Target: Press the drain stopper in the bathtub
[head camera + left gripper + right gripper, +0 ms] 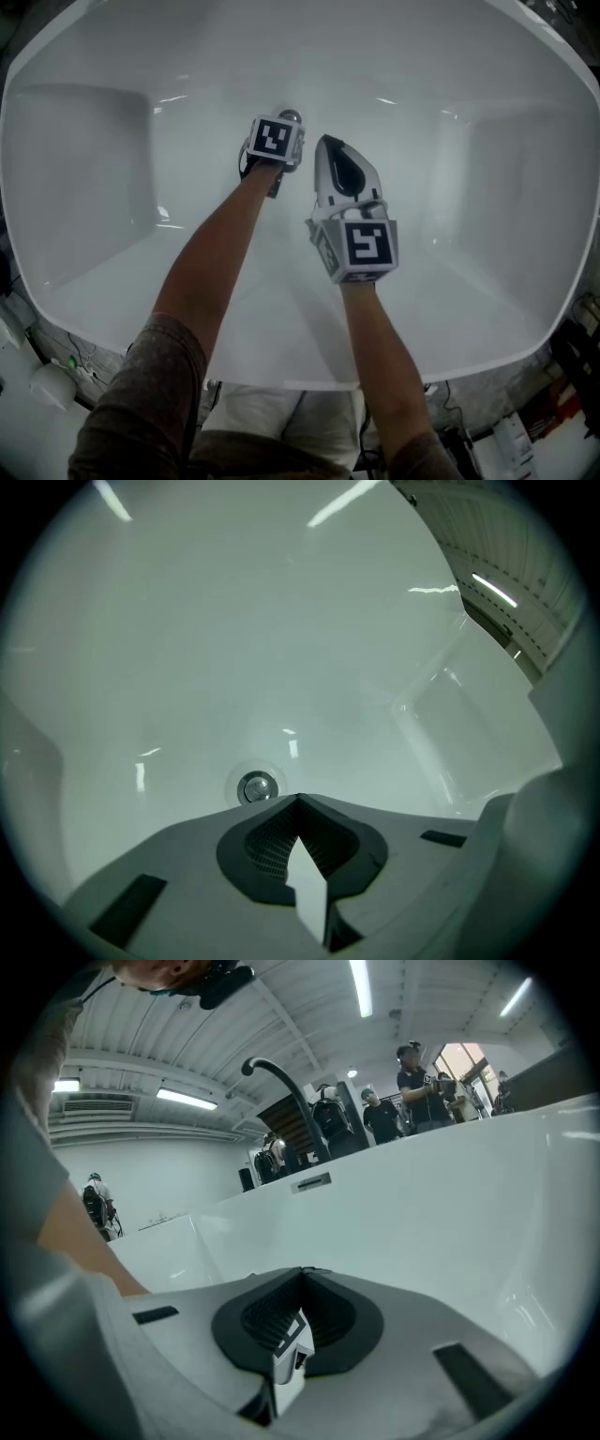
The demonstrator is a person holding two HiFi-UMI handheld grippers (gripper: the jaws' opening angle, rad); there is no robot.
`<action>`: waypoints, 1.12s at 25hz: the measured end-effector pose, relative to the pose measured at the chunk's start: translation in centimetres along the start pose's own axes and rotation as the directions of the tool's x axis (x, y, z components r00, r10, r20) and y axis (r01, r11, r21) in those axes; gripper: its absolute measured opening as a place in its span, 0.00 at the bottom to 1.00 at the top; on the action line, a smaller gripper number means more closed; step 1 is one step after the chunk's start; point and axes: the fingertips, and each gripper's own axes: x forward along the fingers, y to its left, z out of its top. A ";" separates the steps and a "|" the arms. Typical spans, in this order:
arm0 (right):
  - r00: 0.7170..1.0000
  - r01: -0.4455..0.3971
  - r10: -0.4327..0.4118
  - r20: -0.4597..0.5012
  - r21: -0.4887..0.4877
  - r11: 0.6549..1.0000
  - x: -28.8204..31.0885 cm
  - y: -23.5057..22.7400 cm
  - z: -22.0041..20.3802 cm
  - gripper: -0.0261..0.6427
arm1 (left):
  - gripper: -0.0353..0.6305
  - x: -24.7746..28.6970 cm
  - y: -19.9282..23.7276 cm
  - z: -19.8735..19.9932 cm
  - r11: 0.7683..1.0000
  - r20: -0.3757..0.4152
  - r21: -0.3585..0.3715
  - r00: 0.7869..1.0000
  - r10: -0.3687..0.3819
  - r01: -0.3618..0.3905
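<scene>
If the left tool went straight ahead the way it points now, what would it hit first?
Most likely the drain stopper, or the bathtub floor right beside it. The stopper sits just beyond the closed tips of the left tool, slightly to their left. Nothing else lies between them, though depth is unclear.

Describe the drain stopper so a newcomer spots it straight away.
In the white bathtub, look at the floor just beyond the closed left claw. The drain stopper is a small round shiny metal disc, the only metallic spot on the white surface.
</scene>
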 end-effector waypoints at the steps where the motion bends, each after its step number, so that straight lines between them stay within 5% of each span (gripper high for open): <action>1: 1.000 -0.002 0.002 0.001 -0.004 1.000 -0.4 0.4 1.0 0.04 | 0.06 -1.2 -0.3 0.5 1.000 0.007 -0.002 1.000 -0.002 0.002; 14: 1.000 0.020 -0.019 0.012 -0.032 0.999 -7.8 4.4 12.8 0.04 | 0.06 -19.3 -5.5 5.3 0.997 0.090 -0.055 0.995 -0.045 0.050; 28: 0.999 0.015 -0.013 0.042 -0.045 0.999 -15.2 11.6 23.8 0.04 | 0.06 -41.3 -10.5 8.6 0.996 0.206 0.043 0.975 -0.086 0.079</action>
